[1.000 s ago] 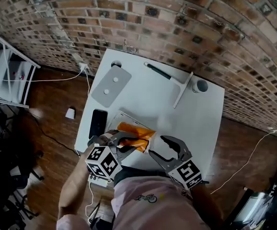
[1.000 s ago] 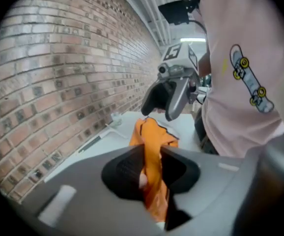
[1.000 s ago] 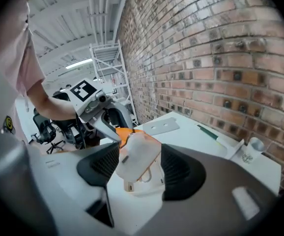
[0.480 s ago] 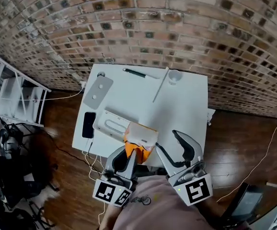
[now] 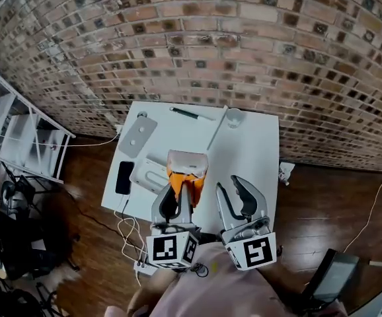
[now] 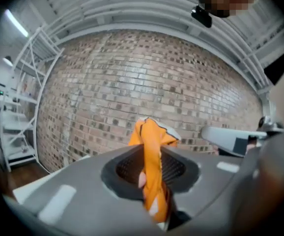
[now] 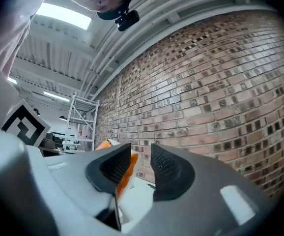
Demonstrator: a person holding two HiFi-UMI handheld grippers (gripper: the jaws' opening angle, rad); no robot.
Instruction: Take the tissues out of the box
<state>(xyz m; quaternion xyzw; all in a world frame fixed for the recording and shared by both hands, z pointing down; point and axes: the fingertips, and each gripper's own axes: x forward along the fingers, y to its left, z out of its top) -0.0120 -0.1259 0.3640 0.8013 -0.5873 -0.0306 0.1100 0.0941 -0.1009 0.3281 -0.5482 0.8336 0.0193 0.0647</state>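
Left gripper (image 5: 181,191) clenched on the orange tissue box (image 5: 186,167); in the left gripper view a crumpled orange fold of it is pinched between the black cross-hatched pads (image 6: 174,168), jaws nearly together; box held up off the white table (image 5: 257,150), its pale top face towards the head camera. Right gripper (image 5: 231,190) just beside it to the right, apart from the box; jaws closing, a narrow gap left, nothing between the meshed pads (image 7: 166,168); the box shows beyond its left jaw. Both grippers: grey moulded shells, a square-marker cube at the rear of each. On the table beyond: black phone (image 5: 124,177) flat at the left edge; white oblong item (image 5: 150,174) beside it, type not determinable; grey flat slab (image 5: 137,135) with two pale dots at the far left corner; dark pen (image 5: 188,113), slim white rod (image 5: 217,129) and small clear cup (image 5: 234,117) towards the far edge. Behind: rough brick wall (image 5: 244,45); dark wooden floor (image 5: 78,170); white metal shelving (image 5: 19,134) at left
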